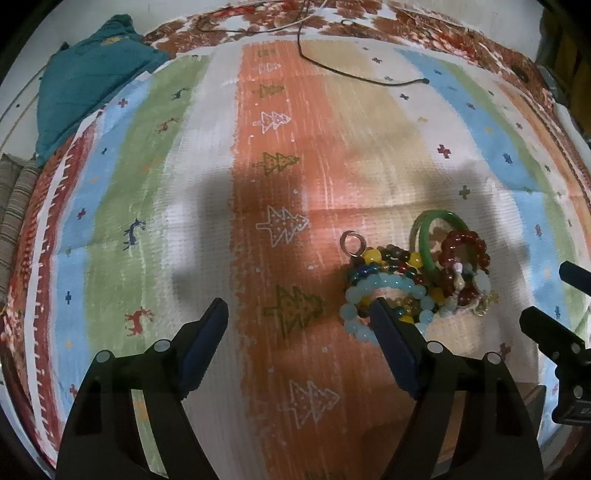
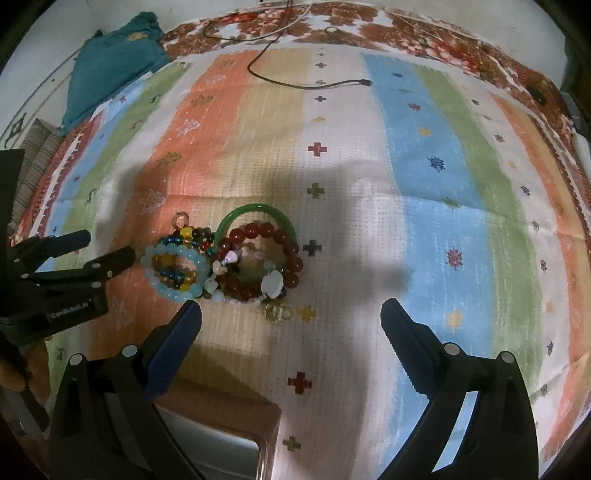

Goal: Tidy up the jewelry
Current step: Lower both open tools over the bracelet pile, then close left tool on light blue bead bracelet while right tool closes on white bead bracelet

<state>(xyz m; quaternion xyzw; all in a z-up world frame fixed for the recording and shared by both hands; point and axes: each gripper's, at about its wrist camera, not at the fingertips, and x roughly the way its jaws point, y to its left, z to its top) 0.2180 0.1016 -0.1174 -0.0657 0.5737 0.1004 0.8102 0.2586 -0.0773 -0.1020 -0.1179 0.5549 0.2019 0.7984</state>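
Jewelry pile (image 2: 225,262) sits mid-cloth on the striped cloth (image 2: 424,177), far from its edges, bare cloth all round. Left hand-held gripper (image 1: 299,314) and right hand-held gripper (image 2: 291,314) both hover spread wide, holding nothing, near the pile.

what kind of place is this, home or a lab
Most likely a home, perhaps a bed or floor: a striped cloth with tree and cross motifs lies over floral bedding, with a crumpled teal garment and a loose charging cable nearby.
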